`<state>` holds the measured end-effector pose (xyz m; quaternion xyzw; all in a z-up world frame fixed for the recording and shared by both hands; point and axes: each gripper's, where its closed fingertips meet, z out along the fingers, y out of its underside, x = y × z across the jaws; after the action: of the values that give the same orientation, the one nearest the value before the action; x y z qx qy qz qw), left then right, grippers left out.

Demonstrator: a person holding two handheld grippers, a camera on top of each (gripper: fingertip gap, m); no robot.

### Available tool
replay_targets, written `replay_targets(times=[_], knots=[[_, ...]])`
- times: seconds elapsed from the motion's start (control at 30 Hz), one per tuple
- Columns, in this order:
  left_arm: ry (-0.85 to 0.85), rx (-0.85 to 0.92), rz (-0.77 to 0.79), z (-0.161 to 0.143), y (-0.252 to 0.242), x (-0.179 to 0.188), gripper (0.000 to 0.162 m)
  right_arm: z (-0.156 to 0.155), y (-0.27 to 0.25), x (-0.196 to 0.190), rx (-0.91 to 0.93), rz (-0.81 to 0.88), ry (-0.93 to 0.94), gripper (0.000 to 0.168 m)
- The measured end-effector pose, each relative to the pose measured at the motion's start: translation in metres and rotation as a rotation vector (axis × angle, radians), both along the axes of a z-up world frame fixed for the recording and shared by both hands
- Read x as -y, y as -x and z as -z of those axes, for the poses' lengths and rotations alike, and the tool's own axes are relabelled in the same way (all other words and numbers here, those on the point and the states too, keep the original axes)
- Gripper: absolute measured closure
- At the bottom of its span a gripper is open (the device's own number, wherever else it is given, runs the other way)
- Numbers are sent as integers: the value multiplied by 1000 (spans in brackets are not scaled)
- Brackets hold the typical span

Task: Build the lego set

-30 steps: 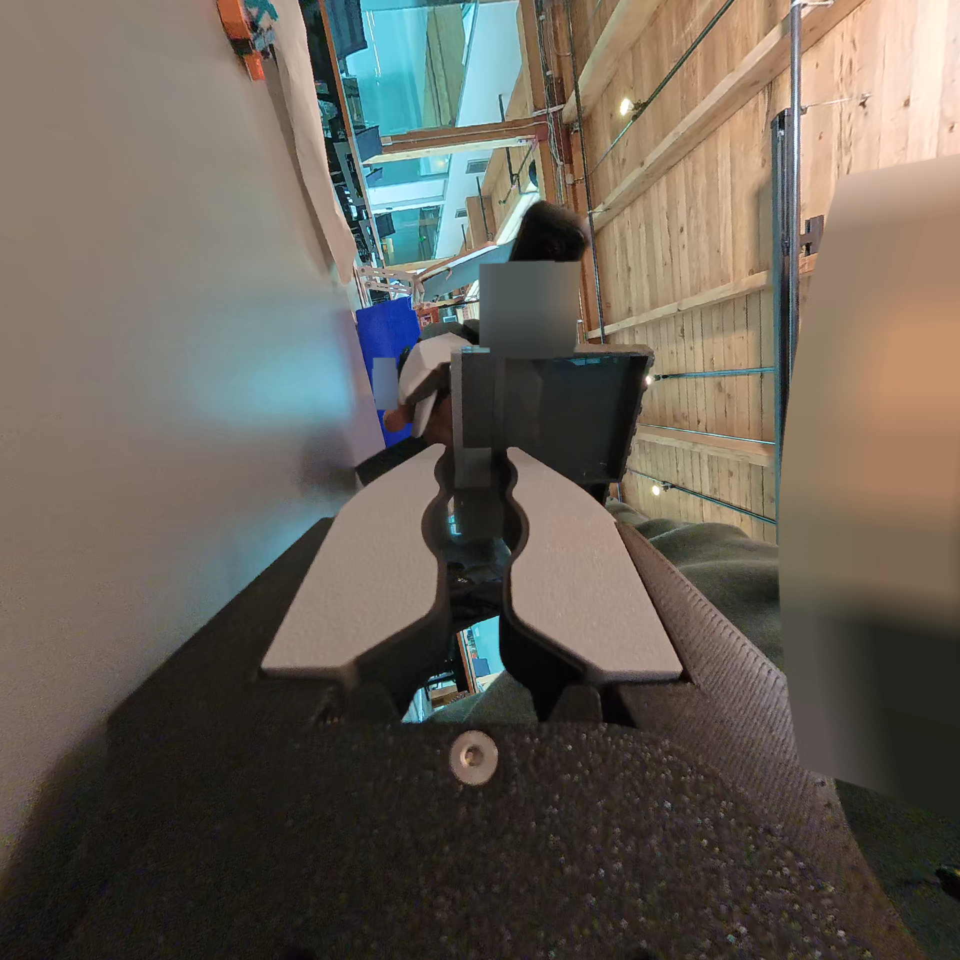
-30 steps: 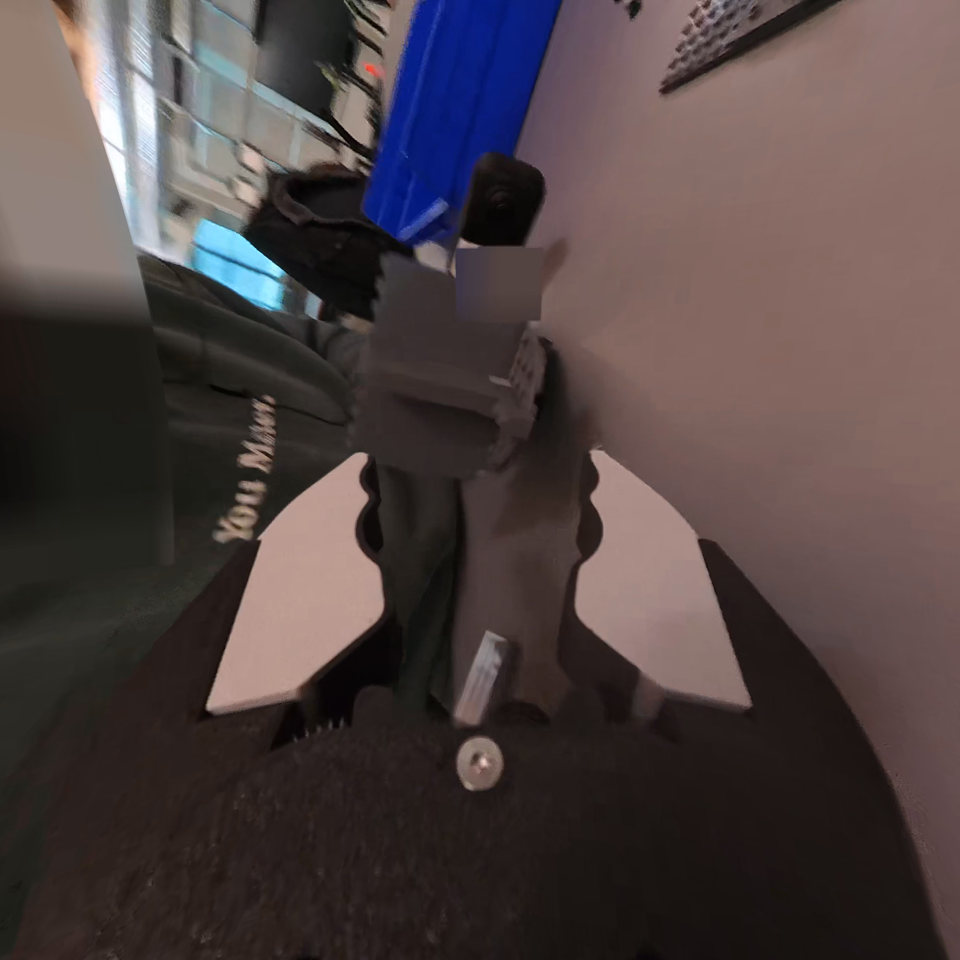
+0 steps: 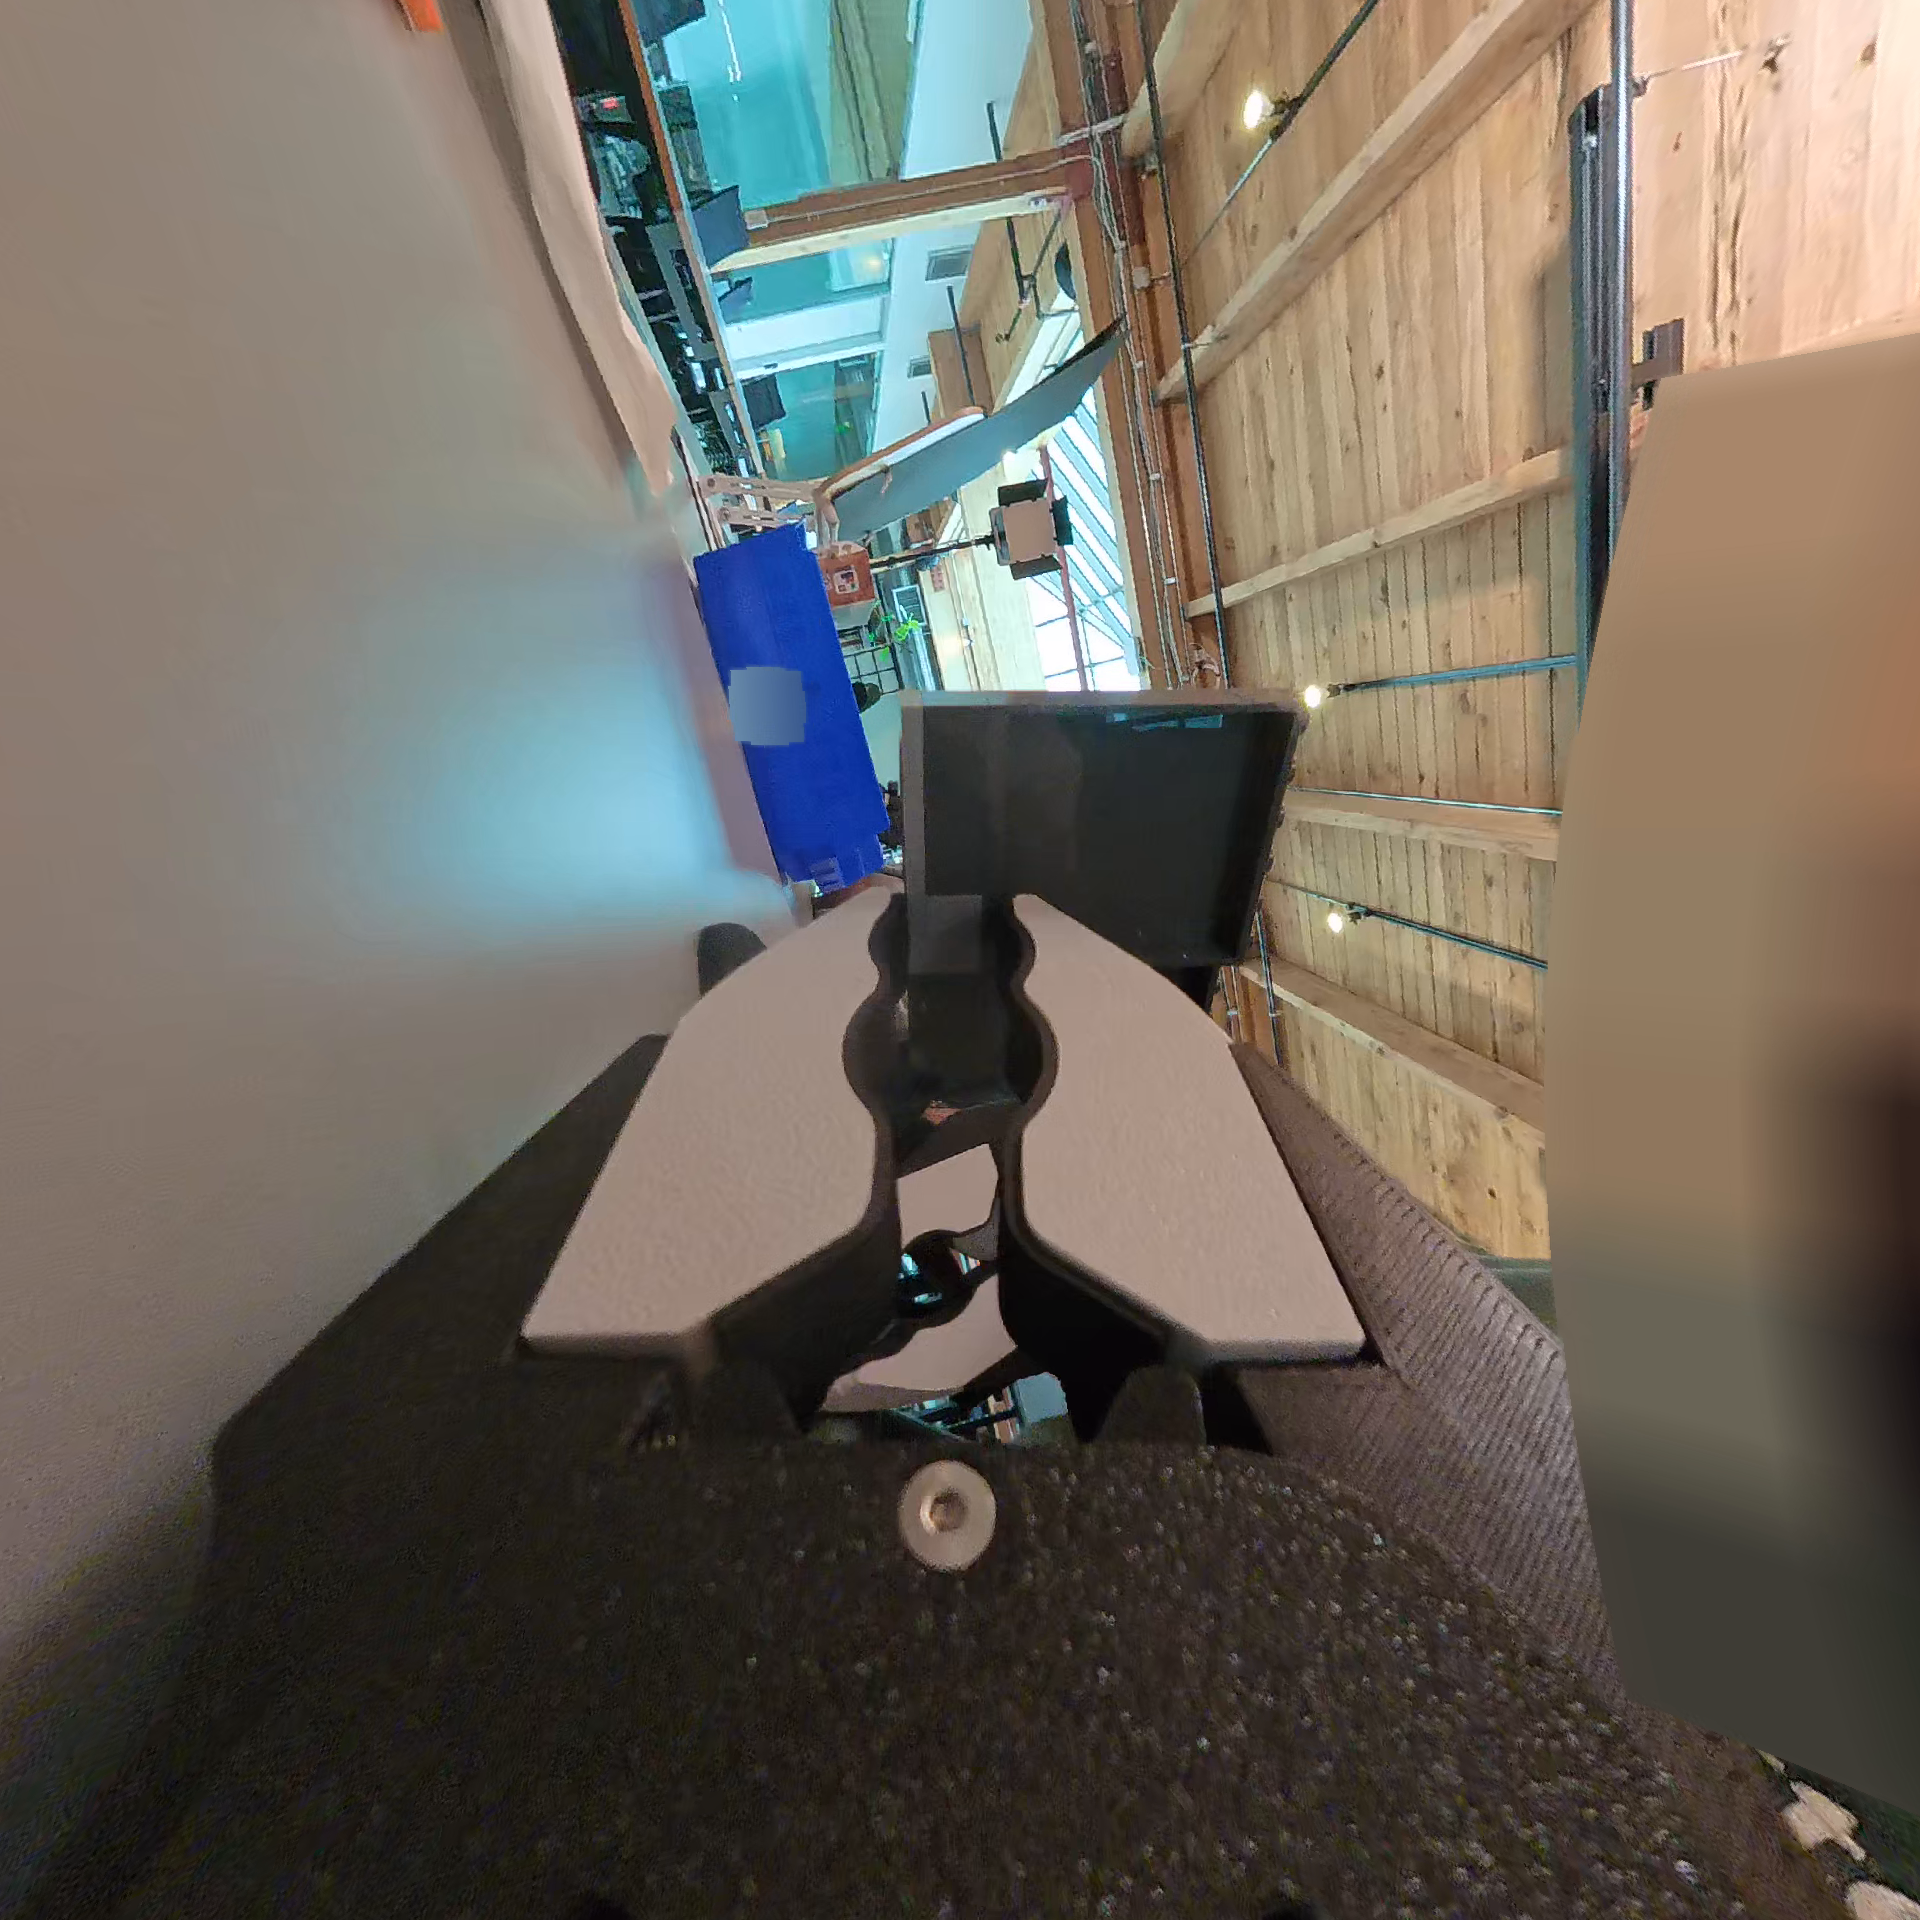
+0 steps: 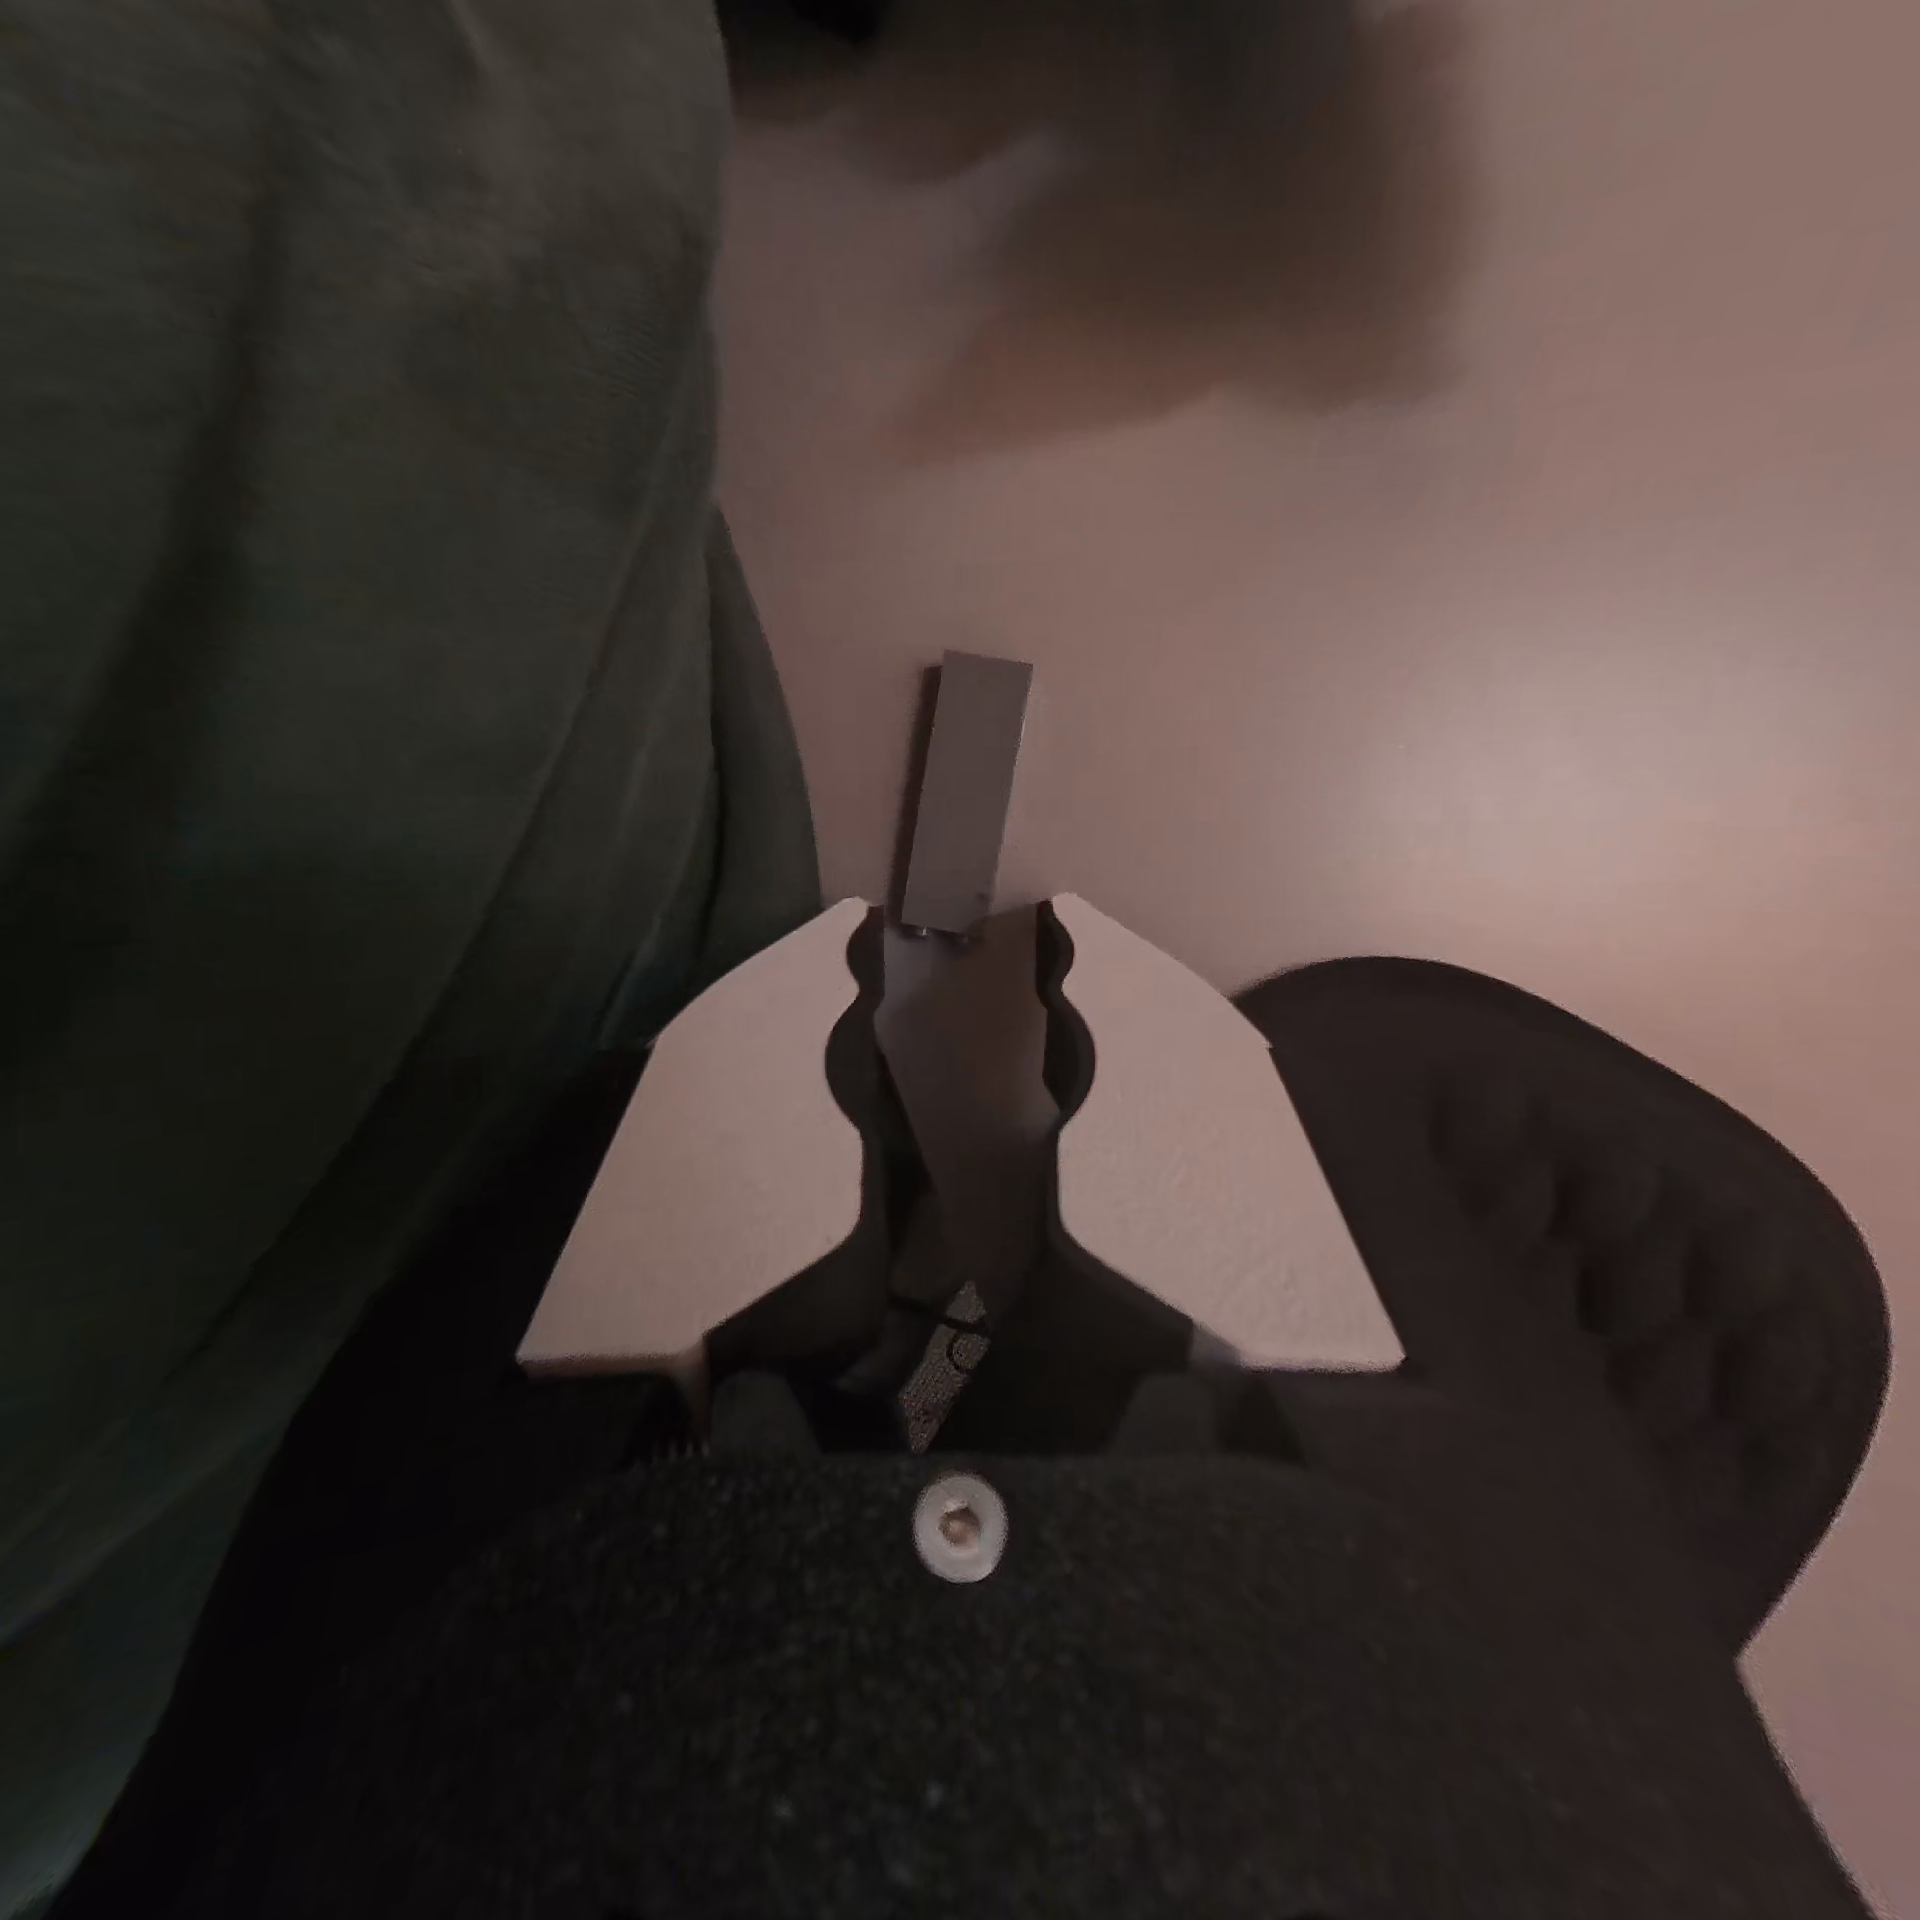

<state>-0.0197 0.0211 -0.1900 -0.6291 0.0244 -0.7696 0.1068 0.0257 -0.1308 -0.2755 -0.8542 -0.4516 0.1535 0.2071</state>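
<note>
In the left wrist view my left gripper is shut on a dark grey lego assembly, a boxy panel with a lighter grey bar on its left side. It is held in the air, and the view is rolled sideways. The white table fills the left. In the right wrist view my right gripper is shut on a flat grey lego piece. The piece sticks out past the fingertips, close to the pale table surface. The view is dim and partly blurred.
A blue bin stands at the table's far end. A wooden plank wall with small lights lies beyond. A dark green garment fills the left of the right wrist view. A black rounded shape sits beside my right finger. The gap from one gripper's tips to the other's is roughly 20 centimetres.
The right gripper has pulled away from the assembly and no longer shows in the left wrist view. It now holds a grey piece near the table. The left gripper keeps its hold on the assembly.
</note>
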Motion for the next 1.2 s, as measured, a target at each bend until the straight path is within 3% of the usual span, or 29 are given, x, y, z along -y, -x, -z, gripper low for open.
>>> replay_targets(times=[0.03,0.23,0.33,0.57,0.73,0.9,1.2], knots=[[-6,5,1,-1,2,2,147,2,1,-1,10,14,-4,143],[-19,15,-2,-2,11,6,146,1,-3,-2,70,12,16,152],[-14,12,-6,0,13,6,146,-13,-28,-24,183,-49,27,152],[-54,-8,-66,-2,16,-7,146,-48,-130,-150,856,-446,-19,153],[-75,-27,-159,-5,31,-22,147,-49,-145,-241,1215,-745,-49,152],[-83,-37,-233,-7,46,-34,147,-38,-117,-280,1283,-909,-55,152],[-87,-32,-250,-6,48,-38,147,-28,-97,-289,1253,-972,-6,152]])
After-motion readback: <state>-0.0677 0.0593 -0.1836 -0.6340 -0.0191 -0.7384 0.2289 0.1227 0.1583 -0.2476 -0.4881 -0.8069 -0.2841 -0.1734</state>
